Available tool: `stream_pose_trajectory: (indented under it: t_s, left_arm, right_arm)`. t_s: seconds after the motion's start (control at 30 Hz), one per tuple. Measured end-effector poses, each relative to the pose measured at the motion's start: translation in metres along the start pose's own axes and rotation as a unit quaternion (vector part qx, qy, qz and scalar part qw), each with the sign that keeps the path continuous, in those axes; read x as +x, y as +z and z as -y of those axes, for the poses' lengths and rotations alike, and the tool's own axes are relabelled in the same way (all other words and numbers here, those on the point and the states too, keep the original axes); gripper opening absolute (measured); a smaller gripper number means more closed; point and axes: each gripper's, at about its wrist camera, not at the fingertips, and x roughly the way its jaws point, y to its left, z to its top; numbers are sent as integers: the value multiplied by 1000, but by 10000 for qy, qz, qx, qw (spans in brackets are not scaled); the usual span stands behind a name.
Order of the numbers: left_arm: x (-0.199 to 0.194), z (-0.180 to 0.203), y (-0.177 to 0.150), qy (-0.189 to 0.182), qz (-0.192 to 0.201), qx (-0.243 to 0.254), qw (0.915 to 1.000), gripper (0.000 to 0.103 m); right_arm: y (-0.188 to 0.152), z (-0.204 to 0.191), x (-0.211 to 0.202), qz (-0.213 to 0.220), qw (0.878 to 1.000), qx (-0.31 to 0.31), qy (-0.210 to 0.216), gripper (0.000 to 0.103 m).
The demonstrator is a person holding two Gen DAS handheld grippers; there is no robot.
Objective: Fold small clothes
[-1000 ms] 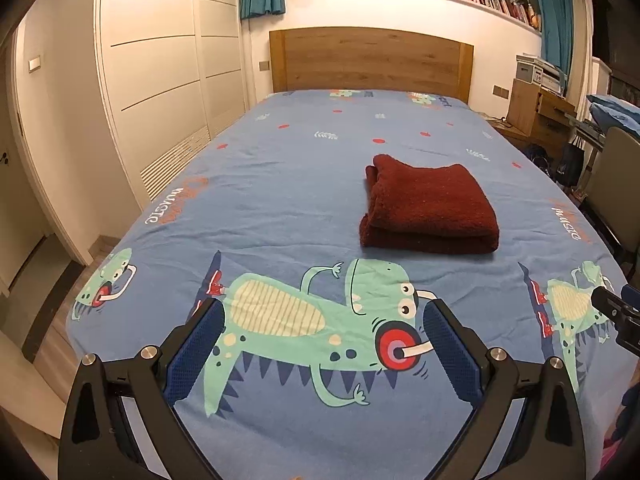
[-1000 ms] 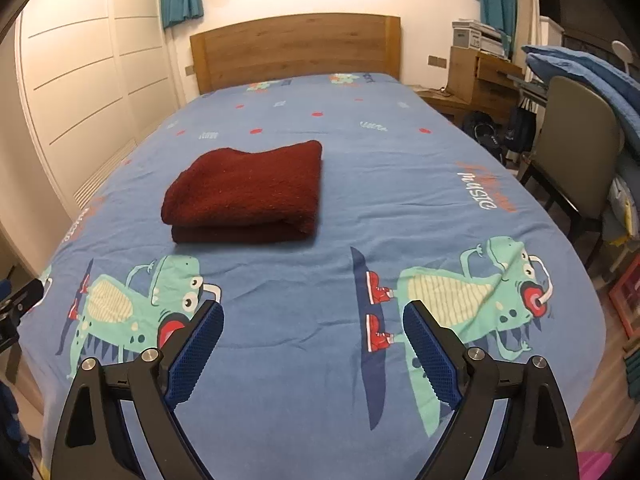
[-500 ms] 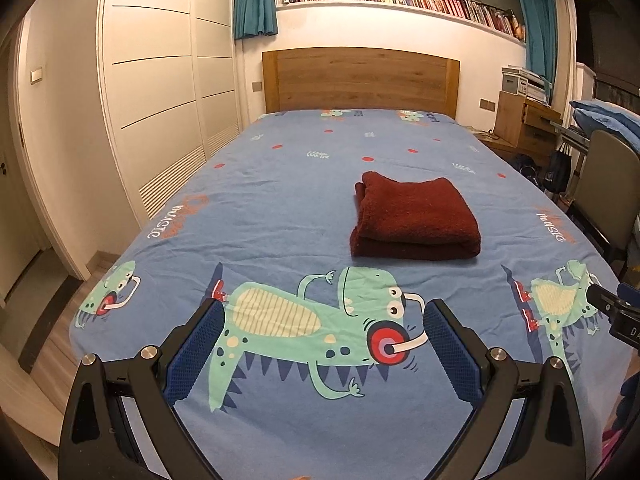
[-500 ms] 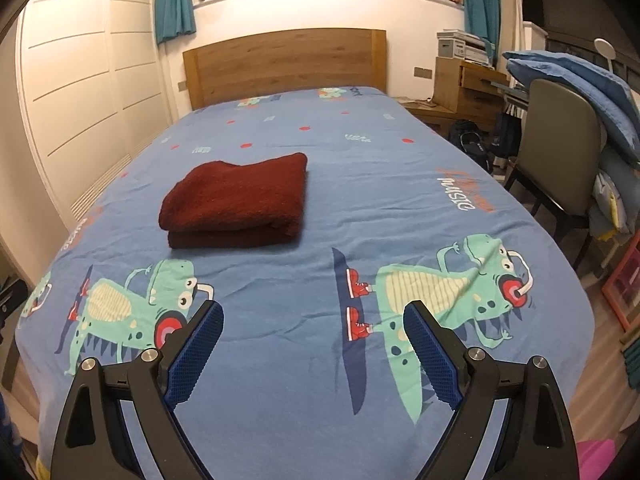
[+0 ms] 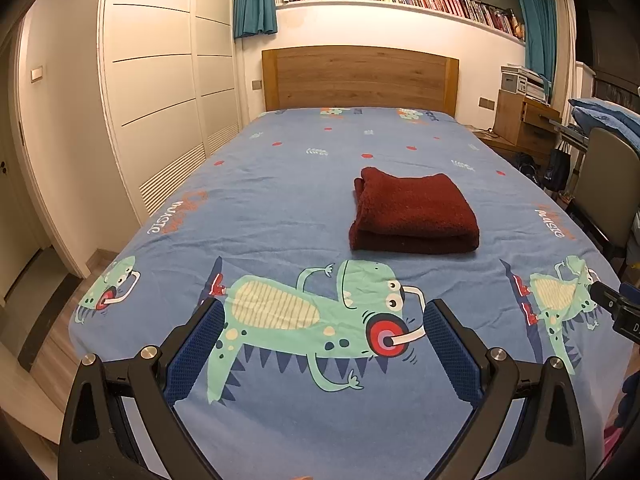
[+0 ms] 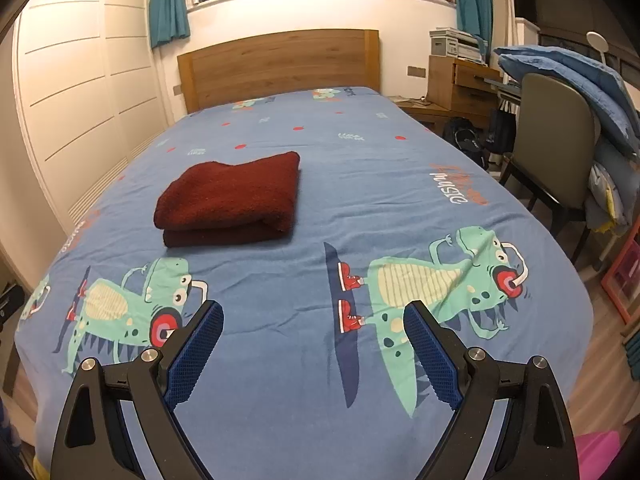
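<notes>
A dark red folded cloth (image 5: 414, 210) lies in a neat stack on the blue cartoon bedsheet (image 5: 280, 208), mid-bed. In the right wrist view the same cloth (image 6: 232, 198) sits to the upper left. My left gripper (image 5: 324, 316) hovers over the foot of the bed, open, with nothing between its blue pads. My right gripper (image 6: 314, 316) is open too and holds nothing, well short of the cloth. The tip of the right gripper shows at the right edge of the left wrist view.
A wooden headboard (image 5: 360, 78) closes the far end of the bed. White wardrobe doors (image 5: 160, 92) run along the left side. A chair (image 6: 556, 140) with piled blue bedding, a desk and bags stand to the right of the bed. A bookshelf runs above.
Both views have pulled back and tilted up: the red cloth looks smaller and farther, and more of the wall and bookshelf shows. Both grippers stay open.
</notes>
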Motion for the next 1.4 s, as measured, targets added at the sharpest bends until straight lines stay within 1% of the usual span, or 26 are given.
stream_pose_trajectory:
  t_s: [0.3, 0.9, 1.4]
  left_arm:
    - [6, -4, -2, 7, -81, -42, 10000, 98]
    - [15, 4, -6, 54, -203, 79, 9997, 98]
    - [21, 0, -5, -20, -251, 23, 9997, 98]
  right_arm:
    - [2, 1, 0, 24, 10000, -2, 3, 92]
    - [5, 13, 7, 59, 9999, 112, -39, 92]
    - [5, 20, 12, 85, 9998, 128, -150, 92]
